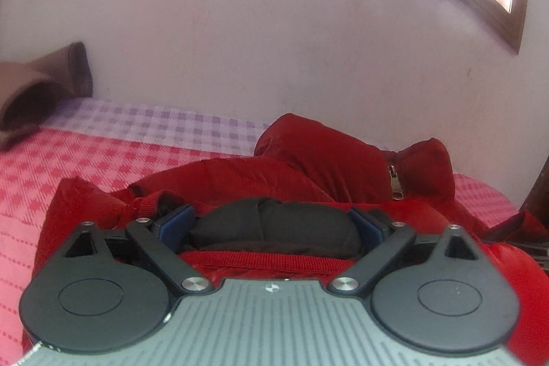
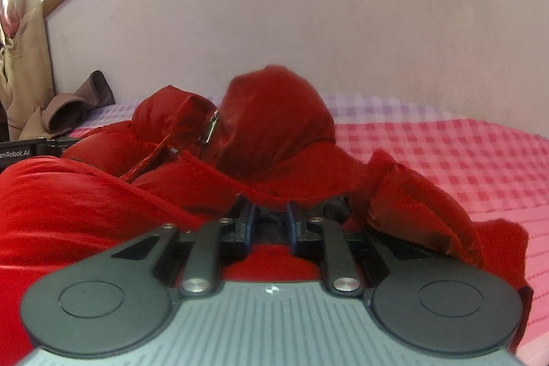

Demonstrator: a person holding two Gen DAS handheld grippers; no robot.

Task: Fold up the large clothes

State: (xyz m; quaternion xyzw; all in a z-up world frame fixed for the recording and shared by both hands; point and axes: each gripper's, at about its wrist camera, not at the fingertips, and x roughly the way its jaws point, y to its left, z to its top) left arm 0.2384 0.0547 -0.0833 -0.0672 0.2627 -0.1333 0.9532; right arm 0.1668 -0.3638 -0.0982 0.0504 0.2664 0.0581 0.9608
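A red puffy hooded jacket (image 1: 308,167) lies bunched on a bed. Its hood (image 2: 274,115) stands up at the far side, with a metal zipper (image 2: 209,129) beside it. My left gripper (image 1: 274,225) has its jaws wide apart, and a thick roll of the jacket's black lining fills the gap and presses against both blue pads (image 1: 176,222). My right gripper (image 2: 271,222) is nearly closed, pinching a thin fold of black lining and red fabric at the jacket's (image 2: 85,194) near edge. The fingertips of both are partly buried in cloth.
The bed wears a pink checked sheet (image 1: 85,167) that turns purple checked near the pale wall (image 1: 240,40). A brown garment (image 2: 75,105) lies in the far corner. A wood-framed window (image 1: 514,6) and a curtain (image 2: 20,57) stand beyond.
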